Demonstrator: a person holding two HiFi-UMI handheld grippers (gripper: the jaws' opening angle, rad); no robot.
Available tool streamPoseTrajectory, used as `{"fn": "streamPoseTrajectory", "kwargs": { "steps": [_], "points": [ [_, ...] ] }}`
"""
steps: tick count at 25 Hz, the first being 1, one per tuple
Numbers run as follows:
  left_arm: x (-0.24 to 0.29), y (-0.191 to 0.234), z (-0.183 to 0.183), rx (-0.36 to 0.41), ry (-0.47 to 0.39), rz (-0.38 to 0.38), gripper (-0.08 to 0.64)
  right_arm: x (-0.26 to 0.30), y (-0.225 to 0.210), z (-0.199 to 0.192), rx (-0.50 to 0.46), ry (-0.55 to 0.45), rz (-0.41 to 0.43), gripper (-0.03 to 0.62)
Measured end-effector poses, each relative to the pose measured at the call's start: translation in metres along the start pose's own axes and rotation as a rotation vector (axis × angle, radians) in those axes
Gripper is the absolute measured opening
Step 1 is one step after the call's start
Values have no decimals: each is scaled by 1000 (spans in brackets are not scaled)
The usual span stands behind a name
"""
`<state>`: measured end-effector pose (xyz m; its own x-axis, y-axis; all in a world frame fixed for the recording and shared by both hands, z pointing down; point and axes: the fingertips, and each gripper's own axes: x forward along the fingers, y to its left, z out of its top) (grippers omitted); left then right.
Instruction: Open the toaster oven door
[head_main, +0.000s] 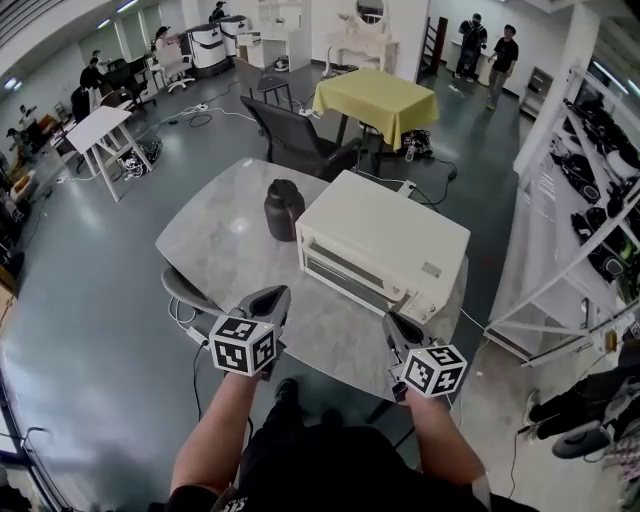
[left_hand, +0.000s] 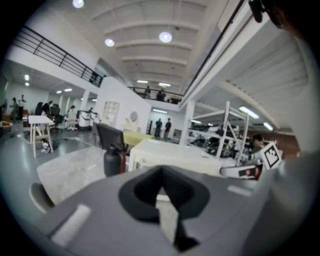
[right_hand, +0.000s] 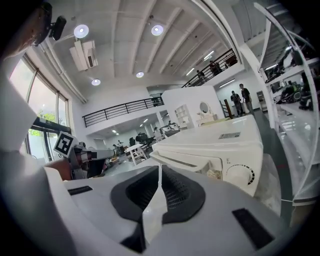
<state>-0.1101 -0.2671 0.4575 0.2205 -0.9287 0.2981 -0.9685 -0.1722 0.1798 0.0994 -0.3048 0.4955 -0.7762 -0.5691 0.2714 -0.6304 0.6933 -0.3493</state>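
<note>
We hold our left tongs (head_main: 272, 297) and right tongs (head_main: 393, 322) clenched and empty, short of the toaster oven (head_main: 385, 235), ready to approach its closed door (head_main: 345, 272).

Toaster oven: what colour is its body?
Cream white; the toaster oven shows best in the head view.

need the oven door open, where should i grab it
Take the handle along the top edge of the door, near its middle, from the front with the right tongs, opened first: the bar juts out toward you.
</note>
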Motion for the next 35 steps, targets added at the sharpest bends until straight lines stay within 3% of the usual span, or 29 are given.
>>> {"fn": "streamPoseTrajectory", "kwargs": {
  "steps": [4,13,17,25,35],
  "points": [
    [31,3,9,61,12,-49,8,4,-20,13,-10,-9,-119,24],
    [85,49,21,68,2,-135,12,23,-49,21,43,-17,-365,57],
    [113,56,24,73,15,-209,36,29,-54,21,50,-6,-422,102],
    [151,63,11,76,102,-326,161,38,-58,17,72,3,-553,137],
    [170,69,1,78,164,-403,181,32,-73,13,176,-37,-706,132]
  ]
}}
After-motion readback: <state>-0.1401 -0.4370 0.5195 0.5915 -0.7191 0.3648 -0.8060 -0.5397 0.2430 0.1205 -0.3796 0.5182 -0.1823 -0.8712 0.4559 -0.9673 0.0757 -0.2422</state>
